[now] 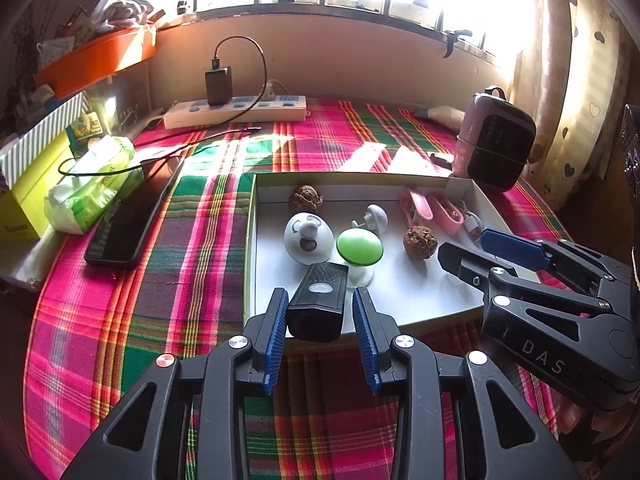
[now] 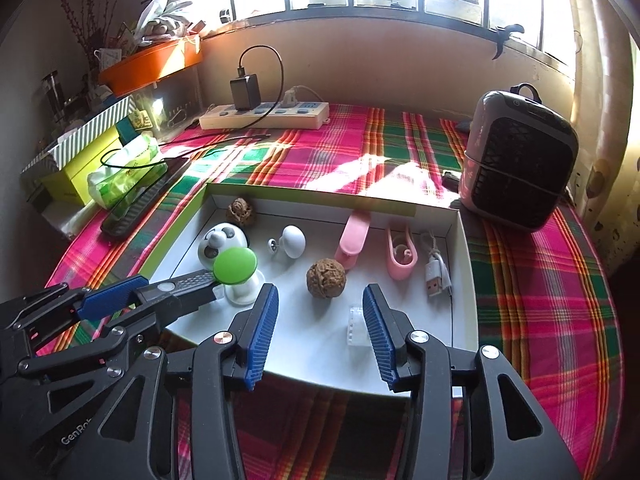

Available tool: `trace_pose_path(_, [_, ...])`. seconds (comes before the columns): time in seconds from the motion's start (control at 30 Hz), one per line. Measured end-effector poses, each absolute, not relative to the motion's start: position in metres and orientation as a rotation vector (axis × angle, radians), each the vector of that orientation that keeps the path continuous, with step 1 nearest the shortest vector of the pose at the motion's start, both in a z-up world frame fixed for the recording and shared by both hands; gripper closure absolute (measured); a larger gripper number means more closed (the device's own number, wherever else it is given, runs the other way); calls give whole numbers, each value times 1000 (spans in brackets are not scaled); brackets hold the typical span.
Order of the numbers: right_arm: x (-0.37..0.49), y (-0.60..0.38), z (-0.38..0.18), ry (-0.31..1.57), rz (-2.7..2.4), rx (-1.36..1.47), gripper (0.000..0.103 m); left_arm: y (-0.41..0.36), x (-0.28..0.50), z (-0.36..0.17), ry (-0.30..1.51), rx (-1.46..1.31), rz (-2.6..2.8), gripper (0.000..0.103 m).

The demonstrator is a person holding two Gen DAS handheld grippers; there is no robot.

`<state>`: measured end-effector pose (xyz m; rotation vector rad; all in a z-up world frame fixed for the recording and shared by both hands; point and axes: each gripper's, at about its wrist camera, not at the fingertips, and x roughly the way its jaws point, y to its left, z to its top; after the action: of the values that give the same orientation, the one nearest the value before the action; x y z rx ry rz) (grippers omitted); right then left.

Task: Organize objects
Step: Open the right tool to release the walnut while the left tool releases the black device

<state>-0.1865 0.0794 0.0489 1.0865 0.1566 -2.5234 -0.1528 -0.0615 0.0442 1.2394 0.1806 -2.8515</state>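
The left claw [image 1: 320, 312] stands spread around a black gadget [image 1: 318, 304] without pinching it — the right claw [image 2: 320, 324] gapes empty over the white tray [image 2: 464, 264].

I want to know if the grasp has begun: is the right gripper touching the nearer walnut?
Apart. The right wrist view shows the walnut between the right gripper's open jaws, with white box floor visible on both sides.

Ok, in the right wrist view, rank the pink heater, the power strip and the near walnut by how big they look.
1. pink heater
2. power strip
3. near walnut, though it lies closer to the camera, which flatters it.
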Motion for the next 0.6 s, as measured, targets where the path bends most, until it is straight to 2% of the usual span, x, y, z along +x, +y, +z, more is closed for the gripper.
trace_pose_path(0.3, [-149, 87, 50, 146, -2539, 1071, 57, -52, -125, 50, 94, 1171, -2837, 72])
trace_pose_path(0.6, [-124, 98, 29, 139, -2539, 1171, 57, -43, -101, 29, 67, 1260, -2803, 72])
